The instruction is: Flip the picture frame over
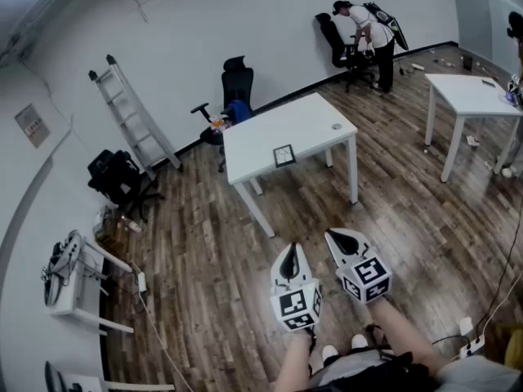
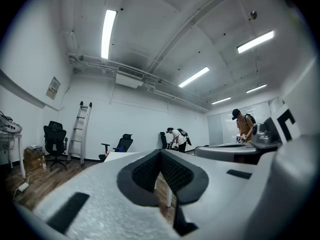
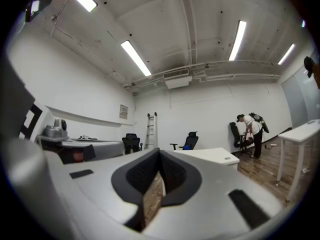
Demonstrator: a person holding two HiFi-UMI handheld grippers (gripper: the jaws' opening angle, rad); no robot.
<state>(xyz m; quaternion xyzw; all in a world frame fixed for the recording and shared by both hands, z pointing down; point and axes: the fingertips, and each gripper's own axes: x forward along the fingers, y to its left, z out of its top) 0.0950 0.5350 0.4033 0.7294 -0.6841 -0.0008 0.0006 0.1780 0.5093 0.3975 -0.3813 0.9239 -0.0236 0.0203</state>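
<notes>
Well, from the head view we stand on the wood floor well apart from the white table [image 1: 270,129], and the picture frame [image 1: 283,155] lies flat on that table, just beside its near edge. Our left gripper [image 1: 290,251] and right gripper [image 1: 335,237] are held side by side, aimed toward the table, both empty. In the left gripper view the two dark pads meet at their tips with nothing between them, and the table shows only as a thin white slab beyond them; we cannot make out the frame there. In the right gripper view the jaws are likewise pressed together on nothing, the table lying ahead and to the right, its top seen edge-on, so the frame is hidden again. We judge the flip has not begun: we must first reach the table and part the jaws. The risk lies in where the frame rests. So near the table's edge, a closed tip nudging it could slide it off onto the floor. Lying flat, it offers little to pinch, so a shallow grip could let it slip mid-turn.
</notes>
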